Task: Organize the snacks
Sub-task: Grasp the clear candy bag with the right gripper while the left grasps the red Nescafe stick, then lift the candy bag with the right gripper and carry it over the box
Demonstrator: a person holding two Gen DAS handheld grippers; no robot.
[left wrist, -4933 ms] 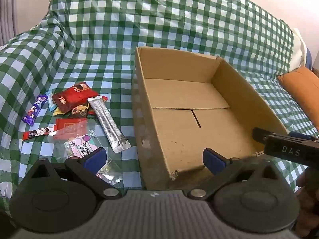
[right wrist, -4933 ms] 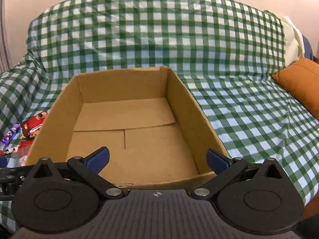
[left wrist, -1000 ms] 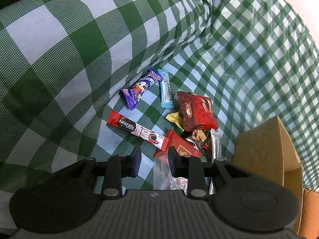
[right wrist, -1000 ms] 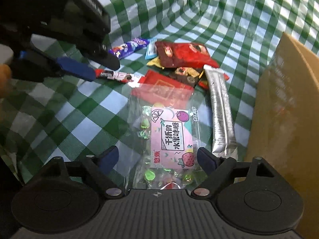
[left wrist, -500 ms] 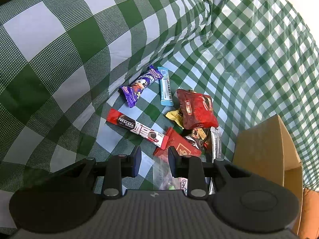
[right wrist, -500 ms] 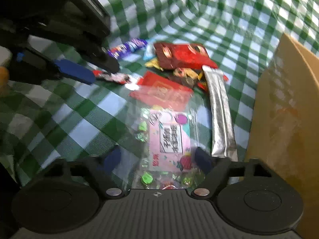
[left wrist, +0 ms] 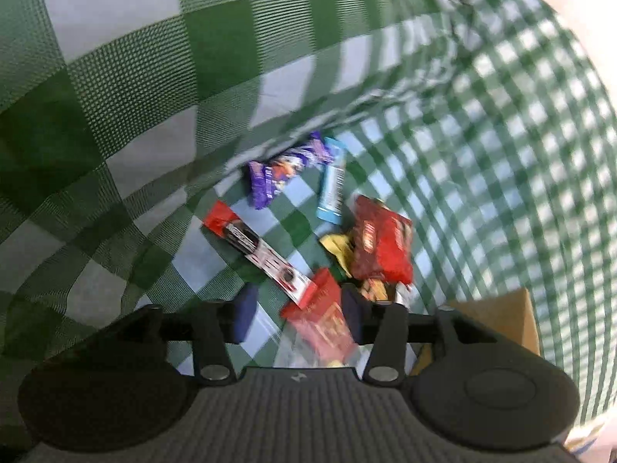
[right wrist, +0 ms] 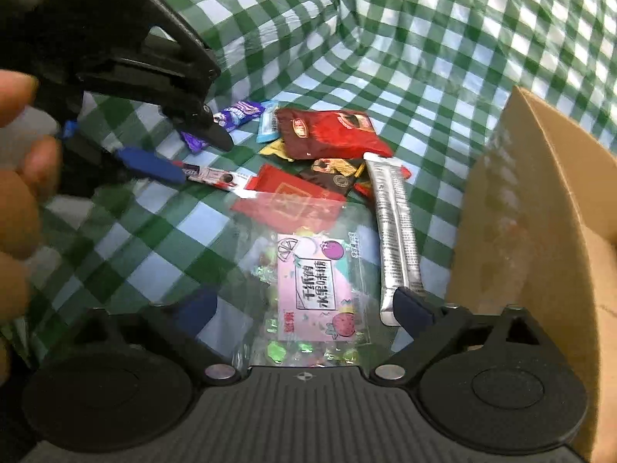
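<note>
Left gripper (left wrist: 297, 318): fingers part-open, nothing held, hovers over Nescafe stick (left wrist: 256, 249) at 12 o'clock. Snack pile (right wrist: 308, 162) all on checked cloth (right wrist: 424, 38); none seen boxed, sorting looks barely begun. Right gripper (right wrist: 304, 305): wide open, empty, straddling candy bag (right wrist: 308, 289). Cardboard box (right wrist: 532, 231) at 3 o'clock. Cloth drapes sofa-like seat; pale wall behind.
</note>
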